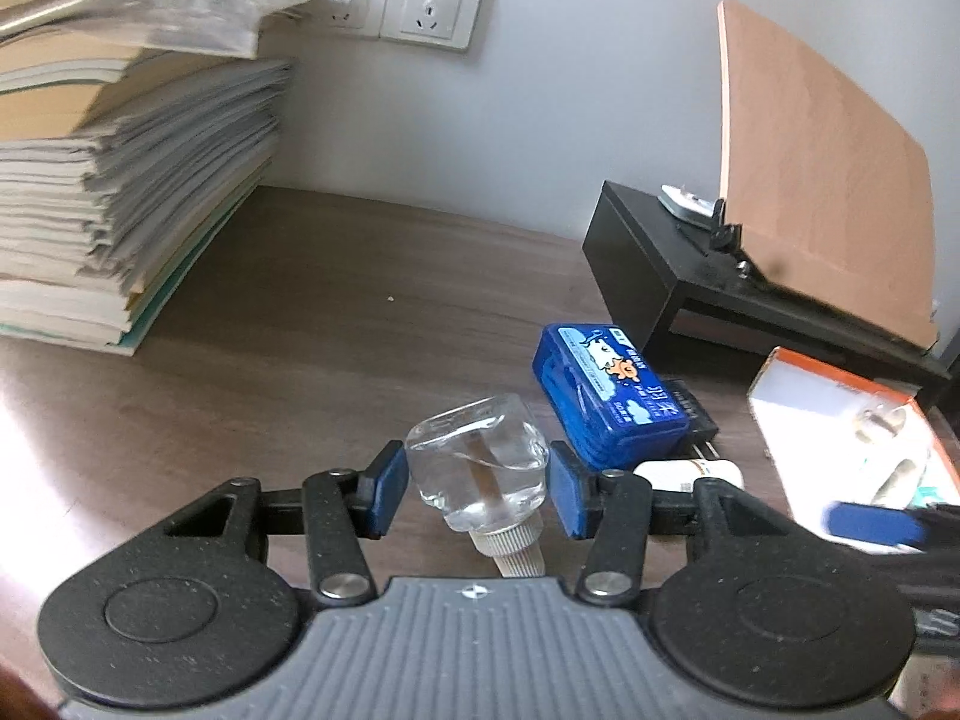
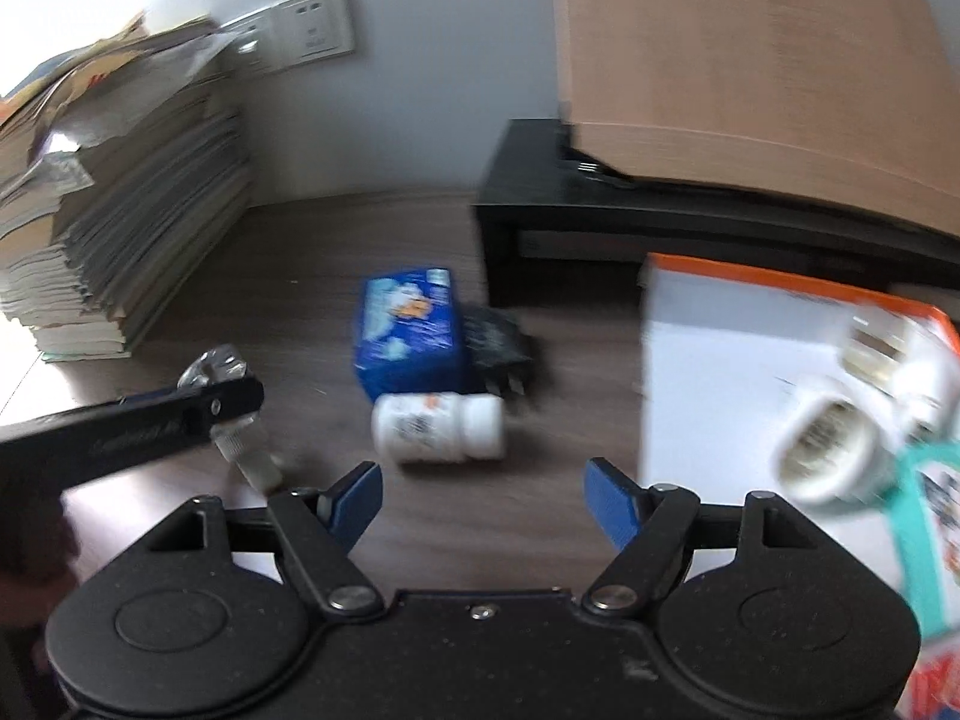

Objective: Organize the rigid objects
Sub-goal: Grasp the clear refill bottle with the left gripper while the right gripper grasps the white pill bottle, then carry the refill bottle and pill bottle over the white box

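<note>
A clear glass bottle (image 1: 480, 459) with a ribbed beige cap lies between the blue pads of my left gripper (image 1: 477, 489); the pads stand just off its sides. It shows partly in the right wrist view (image 2: 219, 369) behind the left gripper's finger (image 2: 156, 420). My right gripper (image 2: 483, 495) is open and empty above the table, just short of a white pill bottle (image 2: 438, 426) lying on its side. A blue box (image 2: 411, 330) with cartoon print lies behind it, also in the left wrist view (image 1: 609, 396). A white and orange box (image 2: 750, 360) holds several items at the right.
A tall stack of papers (image 1: 120, 180) stands at the left. A black stand (image 1: 678, 264) with a brown board (image 1: 822, 162) sits at the back right. A black plug adapter (image 2: 504, 348) lies beside the blue box. Wall sockets (image 1: 432, 6) are behind.
</note>
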`<action>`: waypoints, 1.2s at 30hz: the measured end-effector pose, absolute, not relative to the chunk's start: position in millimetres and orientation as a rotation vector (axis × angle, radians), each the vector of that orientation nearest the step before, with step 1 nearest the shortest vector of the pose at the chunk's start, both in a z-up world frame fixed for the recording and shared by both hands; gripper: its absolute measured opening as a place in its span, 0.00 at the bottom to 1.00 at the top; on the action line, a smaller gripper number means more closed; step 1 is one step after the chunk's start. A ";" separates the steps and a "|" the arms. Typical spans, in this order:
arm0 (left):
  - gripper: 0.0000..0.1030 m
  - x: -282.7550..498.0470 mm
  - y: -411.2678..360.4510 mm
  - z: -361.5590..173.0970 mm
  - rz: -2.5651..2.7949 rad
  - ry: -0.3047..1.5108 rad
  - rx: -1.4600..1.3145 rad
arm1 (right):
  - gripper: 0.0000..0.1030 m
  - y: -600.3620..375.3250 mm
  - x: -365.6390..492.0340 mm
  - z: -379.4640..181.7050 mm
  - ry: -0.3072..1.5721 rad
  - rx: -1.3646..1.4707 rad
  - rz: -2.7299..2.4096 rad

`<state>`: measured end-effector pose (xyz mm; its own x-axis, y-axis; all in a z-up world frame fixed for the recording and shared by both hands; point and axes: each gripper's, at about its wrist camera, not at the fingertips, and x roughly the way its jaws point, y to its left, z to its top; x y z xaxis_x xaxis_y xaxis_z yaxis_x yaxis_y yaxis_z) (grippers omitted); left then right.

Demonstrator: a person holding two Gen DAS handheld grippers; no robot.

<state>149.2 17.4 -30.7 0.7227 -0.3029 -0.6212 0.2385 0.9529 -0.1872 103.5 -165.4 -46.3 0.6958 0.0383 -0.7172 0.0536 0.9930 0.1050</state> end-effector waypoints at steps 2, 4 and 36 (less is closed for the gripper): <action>0.49 145.3 19.4 -26.8 -0.305 0.698 -0.104 | 0.86 -156.8 116.2 -52.4 0.808 0.099 0.003; 0.49 141.7 21.6 -23.8 -0.307 0.693 -0.106 | 0.86 -150.8 129.5 -59.2 0.822 0.088 0.000; 0.49 102.0 -62.8 21.4 -0.442 0.633 -0.077 | 0.67 -219.2 72.7 10.1 0.721 0.098 -0.151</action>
